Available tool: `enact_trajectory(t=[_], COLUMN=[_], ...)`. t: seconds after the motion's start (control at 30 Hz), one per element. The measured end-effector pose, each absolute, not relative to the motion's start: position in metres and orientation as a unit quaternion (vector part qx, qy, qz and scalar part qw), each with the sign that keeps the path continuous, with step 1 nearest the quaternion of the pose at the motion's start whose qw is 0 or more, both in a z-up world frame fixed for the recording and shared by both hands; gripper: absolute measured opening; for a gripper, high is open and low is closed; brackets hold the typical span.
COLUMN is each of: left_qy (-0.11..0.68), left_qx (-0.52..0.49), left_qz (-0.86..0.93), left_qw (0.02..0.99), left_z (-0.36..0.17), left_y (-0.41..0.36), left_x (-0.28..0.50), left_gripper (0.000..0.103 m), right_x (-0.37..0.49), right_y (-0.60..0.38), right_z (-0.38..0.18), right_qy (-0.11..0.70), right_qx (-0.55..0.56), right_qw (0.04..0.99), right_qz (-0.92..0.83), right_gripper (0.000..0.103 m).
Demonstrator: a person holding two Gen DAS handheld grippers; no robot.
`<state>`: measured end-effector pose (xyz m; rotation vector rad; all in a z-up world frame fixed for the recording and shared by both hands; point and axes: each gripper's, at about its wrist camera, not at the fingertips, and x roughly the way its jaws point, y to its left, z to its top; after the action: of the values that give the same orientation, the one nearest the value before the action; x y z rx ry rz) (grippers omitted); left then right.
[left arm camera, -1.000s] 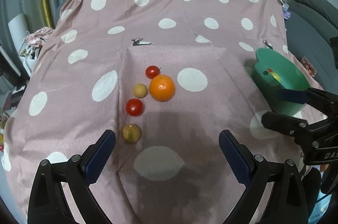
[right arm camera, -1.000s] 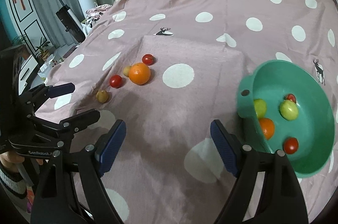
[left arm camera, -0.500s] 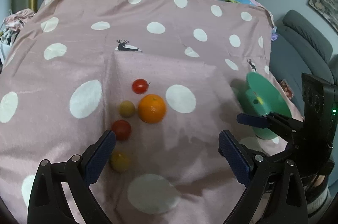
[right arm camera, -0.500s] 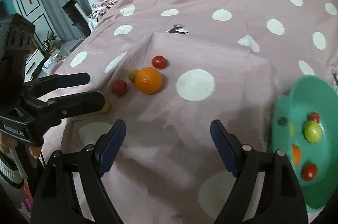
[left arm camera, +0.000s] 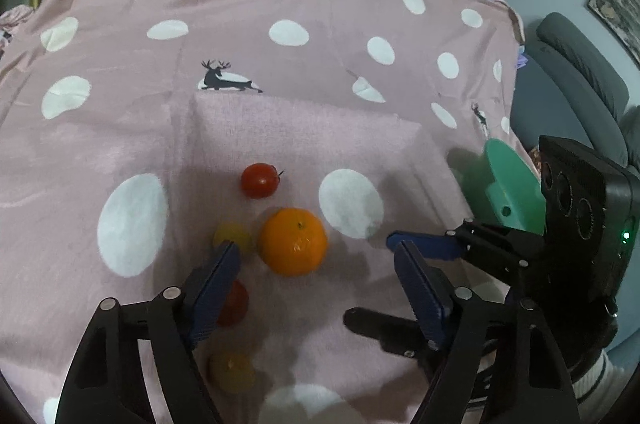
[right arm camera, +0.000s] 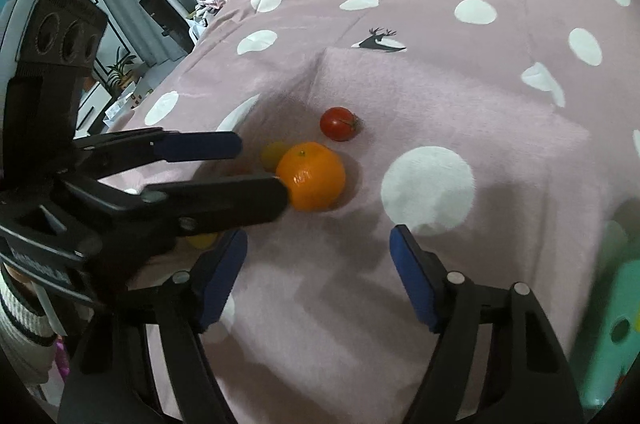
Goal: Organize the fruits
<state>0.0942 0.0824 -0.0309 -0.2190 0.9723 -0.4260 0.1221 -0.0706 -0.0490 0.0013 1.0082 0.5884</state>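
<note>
An orange lies on the pink dotted cloth among small fruits: a red tomato behind it, a yellow one at its left, a second red tomato half hidden by my finger, and another yellow one nearest. My left gripper hovers over the orange, jaws closing, pads not touching it. My right gripper is closing over bare cloth just short of the orange, nothing between its pads. The left gripper reaches in from the left there.
A green bowl sits at the cloth's right side, partly behind the right gripper; it shows blurred at the edge. A grey sofa stands beyond it. Household clutter and a floor cleaner stand off the left edge.
Both grippers have moved forward and down toward the fruit cluster, and their jaws have narrowed. The green bowl has slid to the right edge of the right wrist view.
</note>
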Motion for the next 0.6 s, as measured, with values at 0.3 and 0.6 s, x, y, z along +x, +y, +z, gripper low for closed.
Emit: enact_trajectory(t=[0.3, 0.6], left_qy=[0.484, 0.509], left_qx=[-0.078, -0.065], left_qz=[-0.203, -0.196], left_qw=[0.848, 0.835], left_z=[-0.042, -0.054], left_y=[0.074, 0.072], left_x=[0.114, 0.121], left_gripper=[0.063, 0.048], right_x=[0.141, 0.152], right_y=[-0.058, -0.045], right_z=[-0.064, -0.071], right_qy=[0.492, 0.502], right_qx=[0.005, -0.006], right_qw=[0.819, 0.808], right_qz=[0.297, 0.307], right_gripper=[0.057, 0.041])
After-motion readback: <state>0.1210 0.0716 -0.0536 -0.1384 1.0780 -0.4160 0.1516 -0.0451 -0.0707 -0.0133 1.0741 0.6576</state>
